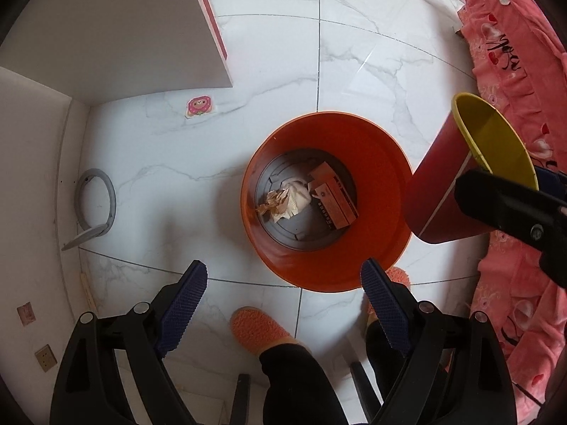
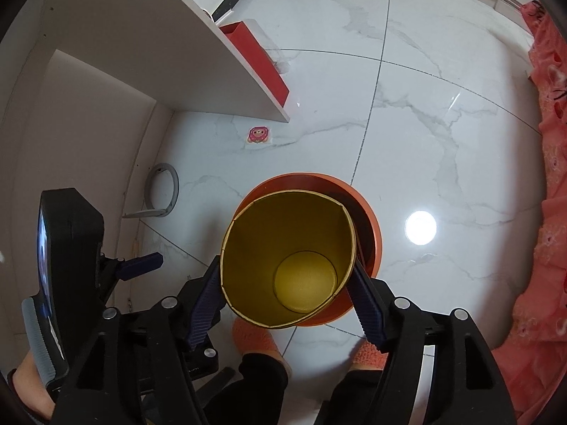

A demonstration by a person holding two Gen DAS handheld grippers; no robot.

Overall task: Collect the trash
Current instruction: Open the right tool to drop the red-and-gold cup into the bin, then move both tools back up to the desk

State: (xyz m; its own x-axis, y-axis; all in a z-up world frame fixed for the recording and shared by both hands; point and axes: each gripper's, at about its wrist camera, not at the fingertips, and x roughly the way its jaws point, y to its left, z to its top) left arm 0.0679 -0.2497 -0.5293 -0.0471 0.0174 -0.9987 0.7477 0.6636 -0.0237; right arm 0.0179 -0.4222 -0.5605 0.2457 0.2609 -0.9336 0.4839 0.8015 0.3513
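Note:
An orange trash bin (image 1: 375,163) stands on the marble floor, holding crumpled paper (image 1: 283,200) and a brown carton (image 1: 333,198). My left gripper (image 1: 283,283) is open and empty, above the floor just near of the bin. My right gripper (image 2: 287,283) is shut on a red paper cup with a yellow inside (image 2: 283,233), held over the bin (image 2: 368,219); the cup looks empty. The cup also shows in the left wrist view (image 1: 460,177), to the right of the bin, with the right gripper's finger (image 1: 510,209) across it.
A white shelf unit (image 1: 106,35) with a red box (image 2: 255,56) stands at the far left. A pink sticker (image 1: 199,106) and a grey ring (image 1: 95,205) lie on the floor. Pink bedding (image 1: 514,71) hangs at the right. Orange slippers (image 1: 258,329) are below me.

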